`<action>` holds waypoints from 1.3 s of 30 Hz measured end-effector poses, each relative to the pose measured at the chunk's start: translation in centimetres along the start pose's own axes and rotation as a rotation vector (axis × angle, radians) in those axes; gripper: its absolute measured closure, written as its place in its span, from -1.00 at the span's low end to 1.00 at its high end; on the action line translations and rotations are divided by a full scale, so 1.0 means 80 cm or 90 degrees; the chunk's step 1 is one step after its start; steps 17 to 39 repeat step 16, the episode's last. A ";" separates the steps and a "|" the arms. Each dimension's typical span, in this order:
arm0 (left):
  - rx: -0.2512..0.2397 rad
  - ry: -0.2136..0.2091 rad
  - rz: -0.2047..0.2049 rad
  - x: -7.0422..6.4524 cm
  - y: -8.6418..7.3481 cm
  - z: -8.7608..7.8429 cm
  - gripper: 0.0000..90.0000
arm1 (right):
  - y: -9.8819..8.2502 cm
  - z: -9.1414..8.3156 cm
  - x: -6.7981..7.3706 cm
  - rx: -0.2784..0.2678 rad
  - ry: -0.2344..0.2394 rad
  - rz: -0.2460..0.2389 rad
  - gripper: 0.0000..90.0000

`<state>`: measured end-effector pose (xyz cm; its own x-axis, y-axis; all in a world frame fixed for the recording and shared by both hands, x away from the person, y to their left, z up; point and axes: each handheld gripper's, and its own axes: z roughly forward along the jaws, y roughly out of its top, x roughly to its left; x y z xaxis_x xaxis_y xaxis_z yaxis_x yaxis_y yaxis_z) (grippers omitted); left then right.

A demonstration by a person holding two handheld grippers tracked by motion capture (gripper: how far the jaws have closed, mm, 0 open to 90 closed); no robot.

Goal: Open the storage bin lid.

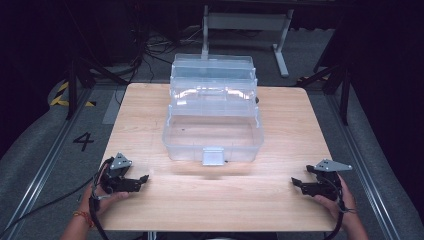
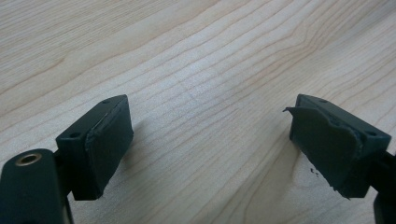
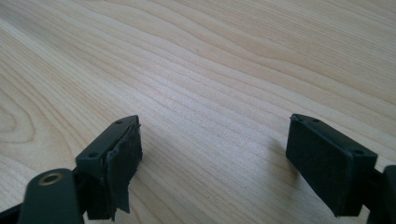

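Both grippers low at the near corners of the wooden table point(image 1: 150, 105), jaws spread, nothing held.

Left gripper point(image 1: 143, 178) sits in the person's left hand point(image 1: 102, 192) at the near-left corner, jaws pointing inward toward table centre; the left gripper view has its jaws wide apart over bare pale wood grain, dark rubber pads point(image 2: 106, 144) with ragged, peeling edges. Right gripper point(image 1: 295, 183), held by the right hand point(image 1: 336, 200) at the near-right corner, mirrors it; its own view likewise has the jaws wide apart, with one pad frayed. A clear plastic tiered box point(image 1: 213, 116) stands open mid-table, trays stepped back, grey latch on its near wall, well apart from both grippers.
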<state>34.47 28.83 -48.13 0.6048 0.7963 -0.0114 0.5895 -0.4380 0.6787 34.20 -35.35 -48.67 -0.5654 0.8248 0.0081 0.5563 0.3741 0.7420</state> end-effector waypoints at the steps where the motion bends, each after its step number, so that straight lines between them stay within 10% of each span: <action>1: 0.000 0.000 0.001 0.000 0.000 0.000 -0.70 | 0.000 0.000 0.000 0.000 0.000 0.000 -0.59; 39: 0.001 0.003 -0.005 0.000 0.000 0.001 -0.73 | 0.000 0.000 0.000 0.000 -0.002 0.002 -0.62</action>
